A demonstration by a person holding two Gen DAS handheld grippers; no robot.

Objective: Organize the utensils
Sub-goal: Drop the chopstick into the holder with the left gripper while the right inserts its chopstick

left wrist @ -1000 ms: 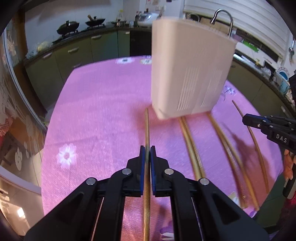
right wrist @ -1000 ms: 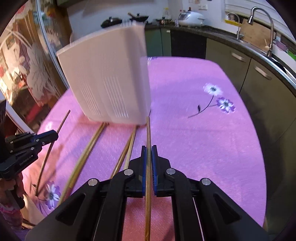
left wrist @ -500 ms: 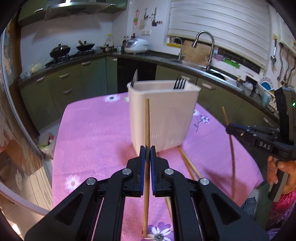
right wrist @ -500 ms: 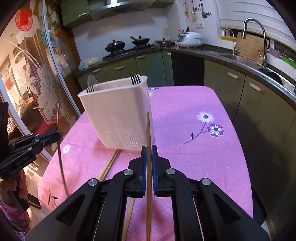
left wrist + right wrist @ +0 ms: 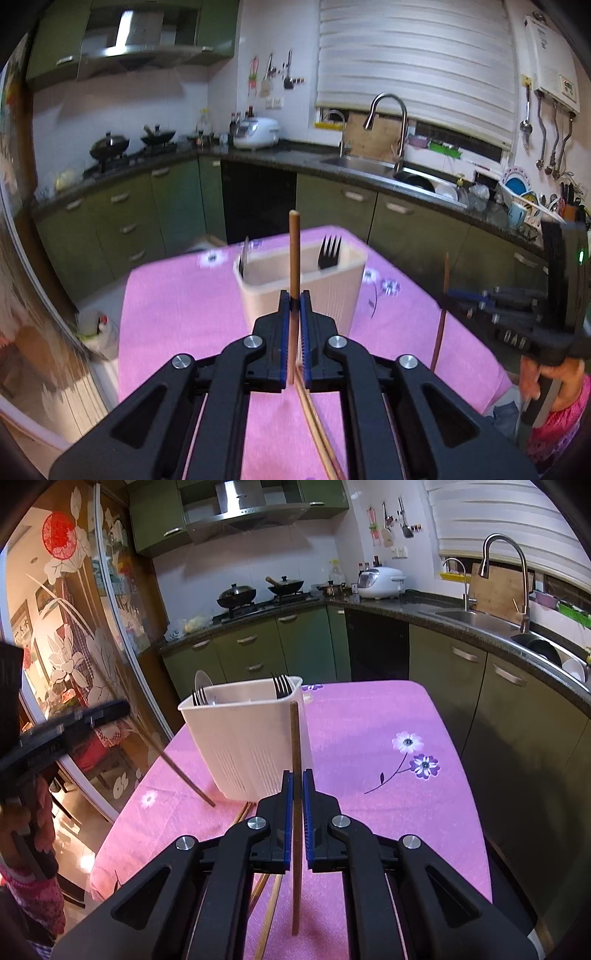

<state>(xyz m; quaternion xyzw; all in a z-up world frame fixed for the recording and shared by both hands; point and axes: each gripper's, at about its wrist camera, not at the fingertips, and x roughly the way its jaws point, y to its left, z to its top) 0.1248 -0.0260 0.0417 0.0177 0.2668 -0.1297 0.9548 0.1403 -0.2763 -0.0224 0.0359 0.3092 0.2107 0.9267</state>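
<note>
Above the pink flowered desk [image 5: 369,746], my left tongs [image 5: 294,301] are clamped on 1 brown wooden chopstick [image 5: 294,254], and my right tongs [image 5: 296,775] are clamped on a second chopstick [image 5: 294,746]. Both sticks stand near upright between the blue pads. The white utensil caddy [image 5: 243,738] stands on the desk just ahead of both tongs, with forks [image 5: 280,685] already inside.

Procedure, as I judge it:
1. I bring each stick over the caddy's open rim before lowering.
2. I keep each stick vertical, so that its lower end clears the rim.
3. I release only once the tip is inside.

Materials: the sticks are thin, round, smooth and likely to pivot in a narrow grip. The caddy is rigid plastic, slotted low on its walls, probably light enough to tip if bumped. More chopsticks [image 5: 317,428] lie on the cloth.
</note>
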